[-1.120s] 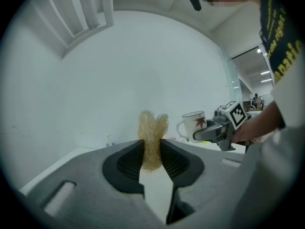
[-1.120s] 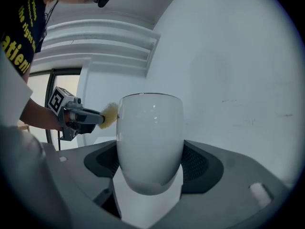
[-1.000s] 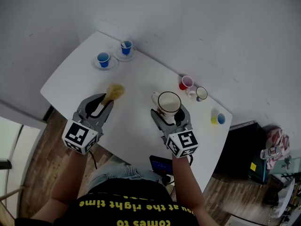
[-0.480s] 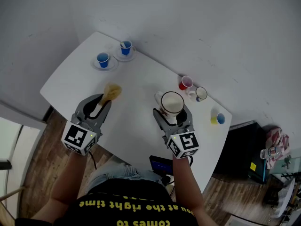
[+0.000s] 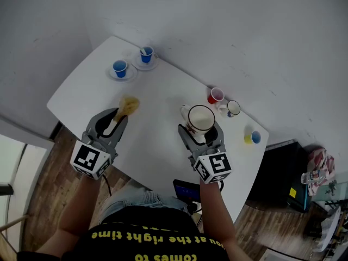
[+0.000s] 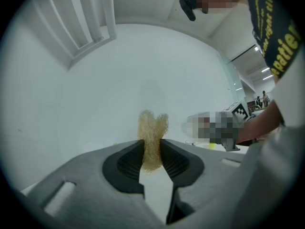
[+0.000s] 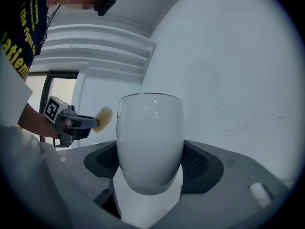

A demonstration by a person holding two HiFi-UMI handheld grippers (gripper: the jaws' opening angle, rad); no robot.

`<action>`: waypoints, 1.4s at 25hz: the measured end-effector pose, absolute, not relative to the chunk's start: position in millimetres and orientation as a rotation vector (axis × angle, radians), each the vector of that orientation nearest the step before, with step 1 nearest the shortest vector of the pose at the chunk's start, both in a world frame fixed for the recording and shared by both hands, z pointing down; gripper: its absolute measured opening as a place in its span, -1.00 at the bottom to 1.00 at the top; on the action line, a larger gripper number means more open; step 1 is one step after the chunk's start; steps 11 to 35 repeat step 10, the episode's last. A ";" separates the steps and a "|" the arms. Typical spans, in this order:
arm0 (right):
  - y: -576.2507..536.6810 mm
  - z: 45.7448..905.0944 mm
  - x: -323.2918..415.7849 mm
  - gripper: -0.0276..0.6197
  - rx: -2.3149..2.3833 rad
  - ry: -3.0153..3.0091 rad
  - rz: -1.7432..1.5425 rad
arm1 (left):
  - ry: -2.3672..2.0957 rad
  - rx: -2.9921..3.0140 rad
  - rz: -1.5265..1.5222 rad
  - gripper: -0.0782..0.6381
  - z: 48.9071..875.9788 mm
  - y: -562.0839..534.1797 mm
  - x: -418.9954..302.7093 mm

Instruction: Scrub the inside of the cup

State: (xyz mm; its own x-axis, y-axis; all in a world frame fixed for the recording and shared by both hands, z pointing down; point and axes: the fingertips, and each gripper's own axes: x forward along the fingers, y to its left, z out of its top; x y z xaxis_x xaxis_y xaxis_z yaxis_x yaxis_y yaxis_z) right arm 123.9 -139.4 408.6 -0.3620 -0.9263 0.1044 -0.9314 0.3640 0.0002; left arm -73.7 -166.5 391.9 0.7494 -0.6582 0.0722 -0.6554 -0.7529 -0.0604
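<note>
Your right gripper has drifted a touch toward the right of the head view since a second ago, and the white cup has gone with it. The left gripper has barely shifted, and its tan tuft sits a shade further left than before.

You hold the cup clamped between the right gripper's jaws. In the right gripper view, the dark pads press on both sides of its rounded body. It stands upright with its mouth up, and from above you look into its pale inside. Its handle points toward the left gripper.

Your left gripper is clenched on the scrubber, a tan fibrous tuft. In the left gripper view the jaws pinch its lower part, and the frayed top sticks out past the tips. It is outside the cup and well apart from it, off to the left above the white table.

Further back on the table stand two blue cups on saucers. A red cup and a small dark-rimmed mug stand close together beyond the held cup. A yellow cup stands near the table's right end.
</note>
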 end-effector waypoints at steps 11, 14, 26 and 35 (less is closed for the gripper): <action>-142.4 407.9 121.1 0.27 1.719 -2.527 0.087 | 1.076 -2.915 -0.143 -0.50 394.0 -167.6 -73.8; -142.4 407.9 121.1 0.27 1.719 -2.527 0.087 | 1.076 -2.915 -0.143 -0.50 394.0 -167.6 -73.8; -142.4 407.9 121.1 0.27 1.719 -2.527 0.087 | 1.076 -2.915 -0.143 -0.50 394.0 -167.6 -73.8; -142.4 407.9 121.1 0.27 1.719 -2.527 0.087 | 1.076 -2.915 -0.143 -0.50 394.0 -167.6 -73.8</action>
